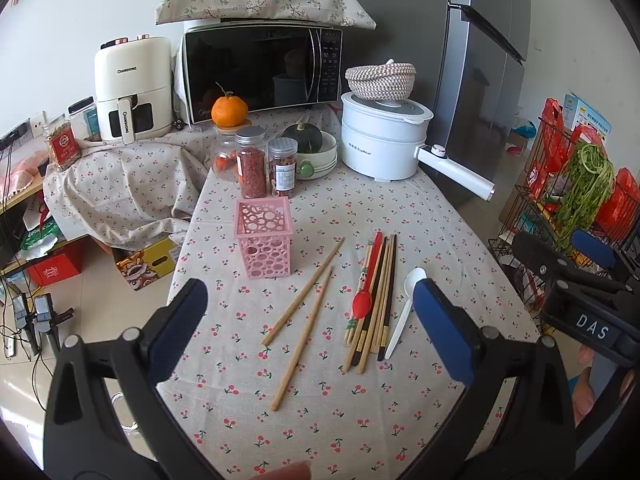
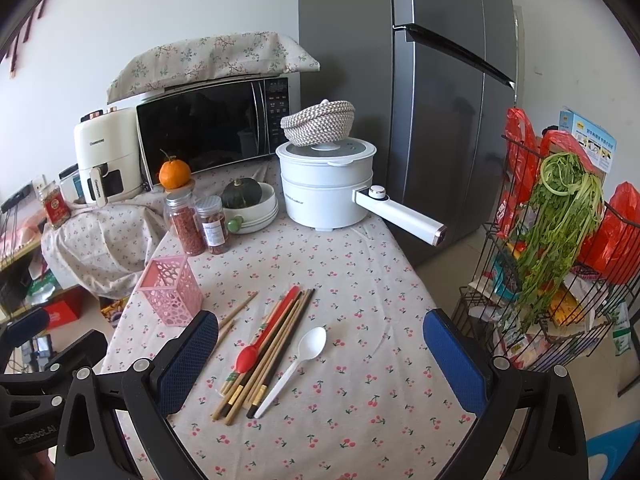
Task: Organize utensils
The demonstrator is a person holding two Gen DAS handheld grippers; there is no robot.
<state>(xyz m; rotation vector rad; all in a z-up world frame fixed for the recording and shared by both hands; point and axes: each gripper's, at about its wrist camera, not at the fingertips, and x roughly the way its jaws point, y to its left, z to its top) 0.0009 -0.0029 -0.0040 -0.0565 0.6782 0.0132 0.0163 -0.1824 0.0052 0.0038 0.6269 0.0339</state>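
A pink perforated utensil holder (image 1: 265, 236) (image 2: 170, 295) stands upright on the cherry-print tablecloth (image 1: 320, 392). Two bamboo chopsticks (image 1: 302, 316) lie loose to its right. Further right lies a bundle of several chopsticks (image 1: 374, 300) (image 2: 266, 356) with a red spoon (image 1: 366, 284) (image 2: 260, 342) on top. A white plastic spoon (image 1: 404, 310) (image 2: 296, 366) rests beside the bundle. My left gripper (image 1: 310, 332) hovers open above the loose chopsticks. My right gripper (image 2: 320, 360) hovers open over the bundle and white spoon, holding nothing.
At the table's far end stand two spice jars (image 1: 266, 162), a bowl with a green squash (image 1: 316, 148), a white electric pot (image 1: 384, 136) with its handle jutting right, a microwave (image 1: 260, 68) and an air fryer (image 1: 132, 88). A wire rack of greens (image 2: 560, 264) stands right of the table.
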